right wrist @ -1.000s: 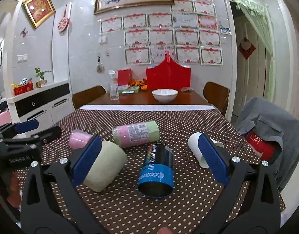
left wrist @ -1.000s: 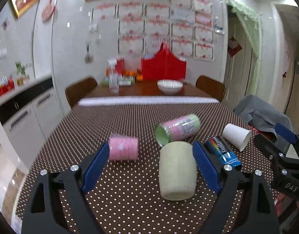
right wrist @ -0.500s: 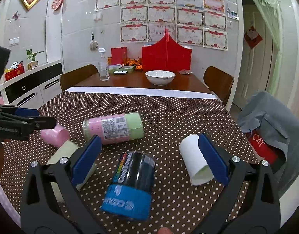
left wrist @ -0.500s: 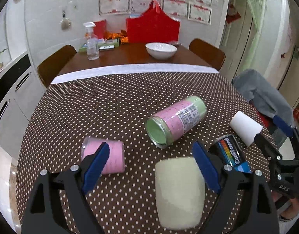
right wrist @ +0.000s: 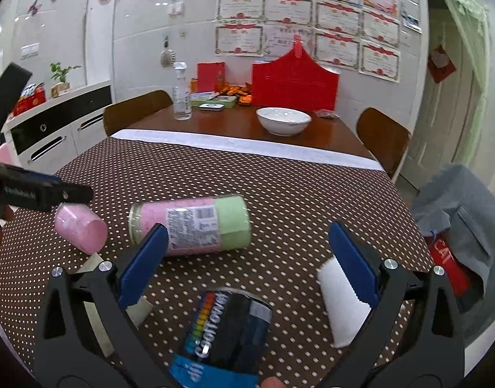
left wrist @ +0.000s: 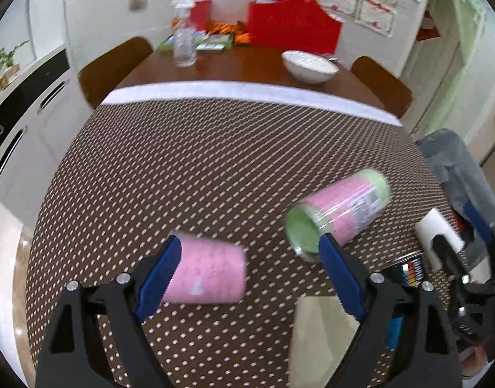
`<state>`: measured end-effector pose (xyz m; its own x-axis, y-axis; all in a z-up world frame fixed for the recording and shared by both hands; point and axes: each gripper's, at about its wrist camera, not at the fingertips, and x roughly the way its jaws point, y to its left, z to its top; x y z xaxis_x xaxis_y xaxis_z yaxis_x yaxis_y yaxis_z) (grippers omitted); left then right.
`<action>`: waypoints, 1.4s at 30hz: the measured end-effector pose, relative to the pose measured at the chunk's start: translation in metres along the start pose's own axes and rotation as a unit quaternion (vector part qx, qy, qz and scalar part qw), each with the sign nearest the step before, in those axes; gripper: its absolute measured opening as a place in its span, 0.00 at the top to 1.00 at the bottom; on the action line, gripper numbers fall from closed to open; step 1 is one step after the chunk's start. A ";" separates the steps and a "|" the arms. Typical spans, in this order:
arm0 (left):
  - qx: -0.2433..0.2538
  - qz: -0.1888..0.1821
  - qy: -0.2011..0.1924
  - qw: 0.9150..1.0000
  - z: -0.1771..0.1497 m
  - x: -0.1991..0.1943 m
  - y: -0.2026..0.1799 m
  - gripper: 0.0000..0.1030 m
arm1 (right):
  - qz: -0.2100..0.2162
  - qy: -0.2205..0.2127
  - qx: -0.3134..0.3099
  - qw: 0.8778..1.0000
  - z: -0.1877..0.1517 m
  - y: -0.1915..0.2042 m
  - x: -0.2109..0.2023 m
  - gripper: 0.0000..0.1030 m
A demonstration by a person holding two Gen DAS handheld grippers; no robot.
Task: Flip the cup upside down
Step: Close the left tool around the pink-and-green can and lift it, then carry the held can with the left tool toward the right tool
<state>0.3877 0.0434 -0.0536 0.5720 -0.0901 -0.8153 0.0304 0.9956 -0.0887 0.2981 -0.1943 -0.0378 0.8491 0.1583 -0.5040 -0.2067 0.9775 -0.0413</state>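
Note:
Several cups lie on their sides on the brown dotted tablecloth (left wrist: 182,174). A pink cup (left wrist: 208,274) lies between the fingers of my open left gripper (left wrist: 250,278), near its left pad. A pale green cup (left wrist: 321,339) lies low, under its right finger. A pink-and-green cup (left wrist: 341,213) lies beyond. In the right wrist view my right gripper (right wrist: 247,265) is open and empty above a black-and-blue cup (right wrist: 228,333), with a white paper cup (right wrist: 341,304) at its right finger. The pink cup (right wrist: 79,229) and the pink-and-green cup (right wrist: 189,226) show there too.
A wooden table (right wrist: 234,126) behind holds a white bowl (right wrist: 283,123), a spray bottle (right wrist: 181,97) and a red stand (right wrist: 294,80). Chairs (right wrist: 134,110) stand at both sides. A grey garment (right wrist: 457,207) hangs at the right edge. A cabinet (right wrist: 53,129) is at the left.
Both grippers have risen and tilted down. My left gripper has moved left, from over the pale green cup to over the pink cup. Both stay open.

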 end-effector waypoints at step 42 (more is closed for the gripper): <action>0.138 -0.041 0.159 0.977 0.054 0.124 -0.114 0.29 | -0.034 0.029 0.053 0.998 -0.023 -0.062 0.012 0.06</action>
<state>0.4994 -0.0797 -0.1132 0.2755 -0.1290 -0.9526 0.3103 0.9498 -0.0388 0.3103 -0.2564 -0.0612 0.8289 0.0861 -0.5527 -0.0951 0.9954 0.0124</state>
